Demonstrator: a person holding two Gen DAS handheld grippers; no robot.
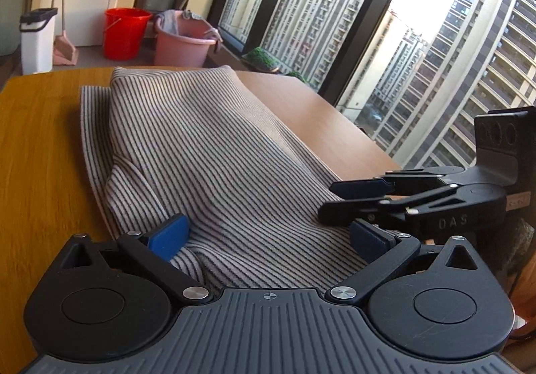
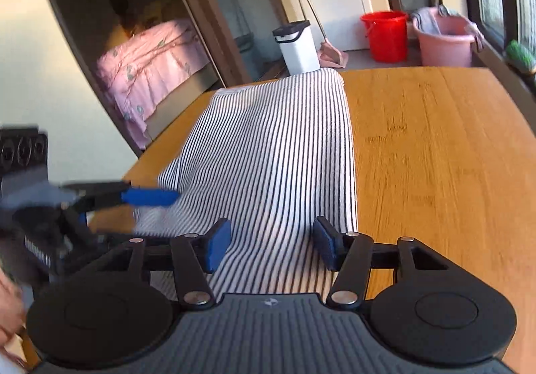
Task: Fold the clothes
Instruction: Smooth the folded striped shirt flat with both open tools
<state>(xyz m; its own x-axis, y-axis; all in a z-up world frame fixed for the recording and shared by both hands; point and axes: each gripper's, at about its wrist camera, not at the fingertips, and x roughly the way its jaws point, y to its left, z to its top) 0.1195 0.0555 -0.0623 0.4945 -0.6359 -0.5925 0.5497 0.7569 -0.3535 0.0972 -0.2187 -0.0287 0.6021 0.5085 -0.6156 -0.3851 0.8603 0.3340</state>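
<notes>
Our striped cloth (image 2: 268, 152) leaves bare table (image 2: 435, 156) at frame right; both our left gripper (image 1: 268, 236) and right gripper (image 2: 271, 240) gape wide, level.

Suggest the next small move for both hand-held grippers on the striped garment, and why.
Probably close both on the near hem. The left hand-held gripper and right hand-held gripper each sit open with the striped garment between their pads, not yet pinched; its far end rests on the wooden table.

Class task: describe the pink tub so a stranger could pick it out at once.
Start at the big window. On the floor below it, past the wooden table, stand two tubs. The pink tub is nearer the glass, cloths draped over its rim; its neighbour, the red bucket, has none.
</notes>
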